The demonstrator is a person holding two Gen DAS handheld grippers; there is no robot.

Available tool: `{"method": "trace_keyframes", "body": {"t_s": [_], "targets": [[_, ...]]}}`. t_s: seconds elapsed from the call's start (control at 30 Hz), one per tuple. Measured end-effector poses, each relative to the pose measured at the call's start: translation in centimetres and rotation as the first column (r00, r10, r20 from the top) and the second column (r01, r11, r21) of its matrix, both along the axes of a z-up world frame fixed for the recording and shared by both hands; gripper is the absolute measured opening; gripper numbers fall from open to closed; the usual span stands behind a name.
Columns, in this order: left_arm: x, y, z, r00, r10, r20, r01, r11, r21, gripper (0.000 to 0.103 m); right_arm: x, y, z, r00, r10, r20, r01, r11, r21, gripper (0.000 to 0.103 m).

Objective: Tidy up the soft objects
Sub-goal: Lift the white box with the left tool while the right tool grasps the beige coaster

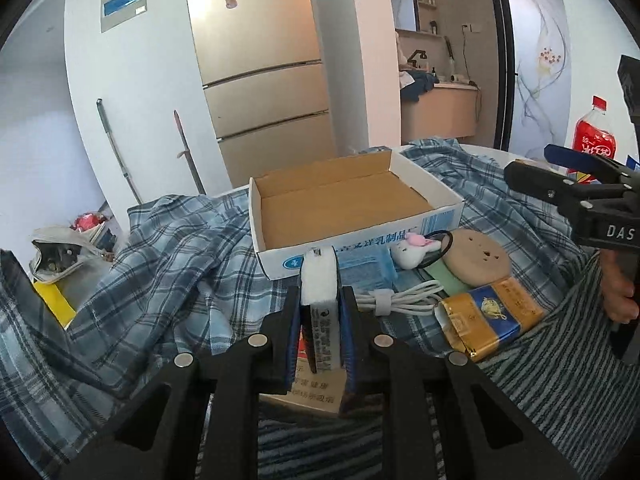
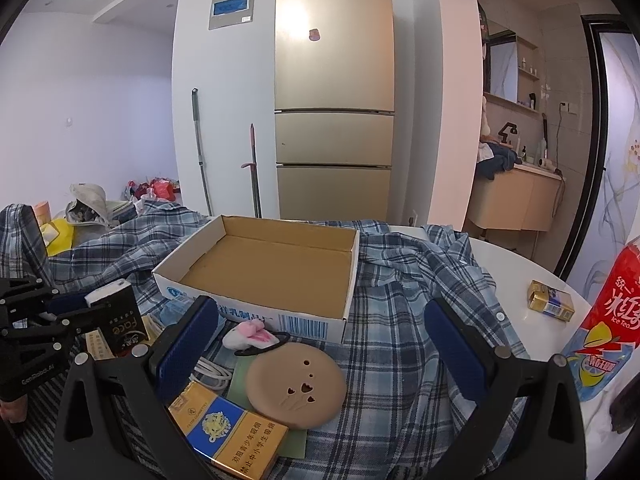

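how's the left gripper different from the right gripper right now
The left gripper is shut on a small black and white pack, held clear of the cloth; the right gripper holds nothing. The left gripper's fingers press on the pack's sides; the right gripper's fingers stand wide apart, over the round tan disc. Both have blue pads on black frames and face the empty cardboard box.

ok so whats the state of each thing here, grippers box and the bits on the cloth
left gripper: shut on a black-and-white tissue pack
right gripper: open, holds nothing
white cardboard box: open-topped, empty
white cable: coiled, strapped
blue-and-gold cigarette pack: lying flat
red ice tea bottle: capped in the left wrist view
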State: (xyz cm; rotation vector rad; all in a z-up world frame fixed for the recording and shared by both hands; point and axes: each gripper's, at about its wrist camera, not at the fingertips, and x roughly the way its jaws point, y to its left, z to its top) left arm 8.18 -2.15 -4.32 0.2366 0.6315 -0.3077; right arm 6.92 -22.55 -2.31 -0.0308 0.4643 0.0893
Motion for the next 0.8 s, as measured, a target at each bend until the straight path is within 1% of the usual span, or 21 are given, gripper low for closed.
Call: {"method": "trace_keyframes", "body": {"t_s": [0.1, 0.3, 0.37, 0.47, 0.5, 0.53, 0.57, 0.63, 0.7, 0.8], "targets": [[0.3, -0.5, -0.5, 1.0, 0.0, -0.021, 0.0, 1.0, 0.002, 0.02, 0.0, 0.0, 0.0, 1.0, 0.005, 0.004, -0.005, 1.0, -0.002, 0.103], [1.1, -0.3, -1.2, 0.997, -0.009, -0.083, 0.007, 1.0, -0.02, 0.019, 0.2, 0.0, -0.1, 1.0, 0.008, -0.006, -0.008, 1.0, 0.003, 0.103], [1.1, -0.3, -1.2, 0.997, -0.008, -0.08, 0.006, 1.0, -0.018, 0.018, 0.2, -0.1, -0.1, 1.0, 0.007, -0.006, -0.007, 1.0, 0.006, 0.103], [0.3, -0.1, -0.7, 0.999, -0.008, -0.035, 0.007, 0.999, -0.032, 0.018, 0.4, -0.1, -0.2, 1.0, 0.013, -0.02, -0.013, 1.0, 0.009, 0.103], [-0.2, 0.1, -0.2, 1.0, -0.022, -0.004, 0.022, 0.998, -0.064, 0.018, 0.5, -0.1, -0.3, 1.0, 0.014, -0.026, -0.014, 1.0, 0.012, 0.103], [-1.1, 0.5, 0.6, 0.998, -0.032, 0.053, 0.037, 0.993, -0.108, 0.018, 0.6, -0.2, -0.4, 0.999, 0.014, -0.033, -0.013, 1.0, 0.015, 0.103], [-1.8, 0.8, 1.2, 0.994, -0.024, 0.103, 0.038, 0.991, -0.131, 0.018, 0.7, -0.3, -0.5, 0.999, 0.014, -0.041, -0.013, 1.0, 0.018, 0.103], [-3.1, 1.2, 2.0, 0.982, 0.002, 0.188, 0.029, 0.986, -0.161, 0.018, 1.1, -0.3, -0.7, 0.998, 0.017, -0.062, -0.016, 1.0, 0.025, 0.103], [-3.9, 1.4, 2.4, 0.969, 0.043, 0.245, -0.003, 0.986, -0.165, 0.018, 1.7, -0.2, -1.2, 0.995, 0.031, -0.098, -0.028, 0.999, 0.032, 0.103], [-4.1, 1.7, 2.6, 0.963, 0.08, 0.256, -0.035, 0.983, -0.178, 0.018, 3.0, 0.1, -2.3, 0.981, 0.063, -0.185, -0.056, 0.998, 0.043, 0.103]]}}
